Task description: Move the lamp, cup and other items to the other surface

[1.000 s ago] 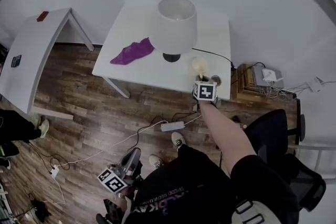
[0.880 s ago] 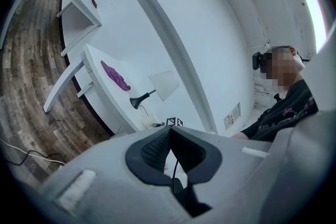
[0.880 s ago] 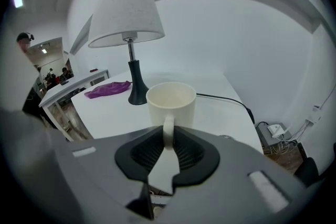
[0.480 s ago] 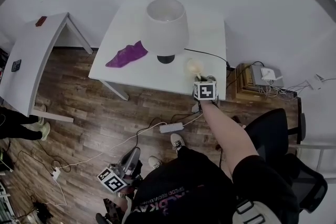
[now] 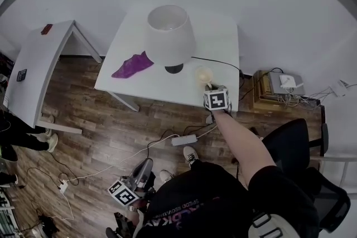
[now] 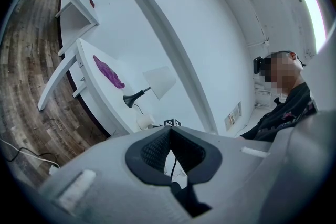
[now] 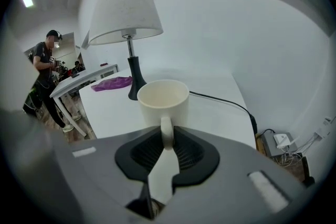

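Observation:
A cream cup [image 5: 203, 74] stands upright near the front right corner of the white table [image 5: 223, 42]. My right gripper [image 5: 210, 87] is shut on its handle, and in the right gripper view the handle [image 7: 166, 131] sits pinched between the pads; the base of the cup [image 7: 163, 99] is hidden. The white-shaded lamp [image 5: 169, 36] on its black foot stands just left of the cup, with a purple cloth [image 5: 131, 65] further left. My left gripper [image 5: 145, 164] hangs low over the floor by the person's legs, shut with nothing in it [image 6: 169, 131].
A second white table [image 5: 36, 67] stands to the left with a red item [image 5: 46, 29] and a dark item [image 5: 21, 74] on it. The lamp's cable [image 5: 215, 62] runs right off the table. A power strip [image 5: 183, 140] lies on the floor; a black chair [image 5: 290, 142] stands at right; another person [image 7: 44, 78] stands left.
The left gripper has drifted a little to the right over the floor. The right gripper stays on the cup's handle, and the view has shifted slightly.

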`<state>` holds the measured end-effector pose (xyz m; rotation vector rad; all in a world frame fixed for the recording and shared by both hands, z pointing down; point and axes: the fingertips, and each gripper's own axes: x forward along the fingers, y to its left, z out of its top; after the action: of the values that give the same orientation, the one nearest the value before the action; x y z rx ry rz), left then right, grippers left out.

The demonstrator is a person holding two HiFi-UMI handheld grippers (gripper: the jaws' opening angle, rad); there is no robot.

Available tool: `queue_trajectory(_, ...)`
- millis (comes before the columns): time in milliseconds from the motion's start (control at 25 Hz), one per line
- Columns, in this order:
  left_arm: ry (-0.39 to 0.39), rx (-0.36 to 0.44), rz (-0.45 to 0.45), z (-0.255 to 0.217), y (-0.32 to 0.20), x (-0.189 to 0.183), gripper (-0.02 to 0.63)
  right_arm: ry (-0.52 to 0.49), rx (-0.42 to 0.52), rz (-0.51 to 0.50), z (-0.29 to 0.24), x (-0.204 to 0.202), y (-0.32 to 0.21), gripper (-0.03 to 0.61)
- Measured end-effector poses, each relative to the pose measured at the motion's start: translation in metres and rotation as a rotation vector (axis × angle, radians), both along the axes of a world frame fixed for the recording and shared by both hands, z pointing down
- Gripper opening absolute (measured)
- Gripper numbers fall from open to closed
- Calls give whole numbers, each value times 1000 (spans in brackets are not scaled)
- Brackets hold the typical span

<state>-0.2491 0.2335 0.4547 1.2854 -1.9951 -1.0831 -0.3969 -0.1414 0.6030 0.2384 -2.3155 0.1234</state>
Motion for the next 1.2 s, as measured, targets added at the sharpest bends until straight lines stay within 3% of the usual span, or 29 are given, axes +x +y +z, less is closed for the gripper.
queue_trajectory(480, -19, -22, 35, 1, -38, -10, -2, -158, 37, -94, -11, -4, -19, 50)
queue_trajectory(800, -6, -55, 33, -2, -5, -23, -2, -243, 54, -65, -37, -1, -21, 50)
queue_trajectory(1200, -34, -28, 128, -11, 16, -23, -2, -344, 47, 37, -88, 38, -9, 51)
